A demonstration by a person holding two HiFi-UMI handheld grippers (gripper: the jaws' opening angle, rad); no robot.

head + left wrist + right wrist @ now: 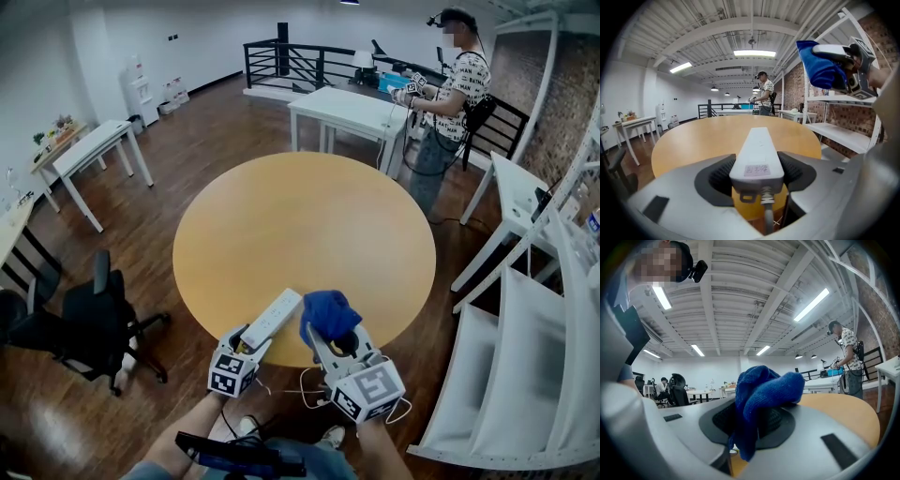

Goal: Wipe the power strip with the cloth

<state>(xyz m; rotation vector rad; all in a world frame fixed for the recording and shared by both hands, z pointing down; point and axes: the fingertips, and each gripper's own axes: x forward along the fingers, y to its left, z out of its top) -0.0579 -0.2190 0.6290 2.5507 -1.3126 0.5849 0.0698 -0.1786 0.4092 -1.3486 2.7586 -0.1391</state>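
A white power strip (273,317) (757,150) sticks out over the near edge of the round wooden table (309,225), its cord end toward me. My left gripper (251,339) (757,172) is shut on that end, its dark pads against both long sides. My right gripper (336,343) (759,420) hovers just right of it, shut on a bunched blue cloth (328,312) (761,390). The left gripper view shows the cloth (820,65) raised at the upper right, apart from the strip. The strip's cord (767,211) hangs down below the jaws.
A black office chair (89,314) stands to the left of the table, and white shelving (525,375) to the right. White tables (347,108) and a standing person (450,94) are at the back. Loose cables (305,386) hang near my legs.
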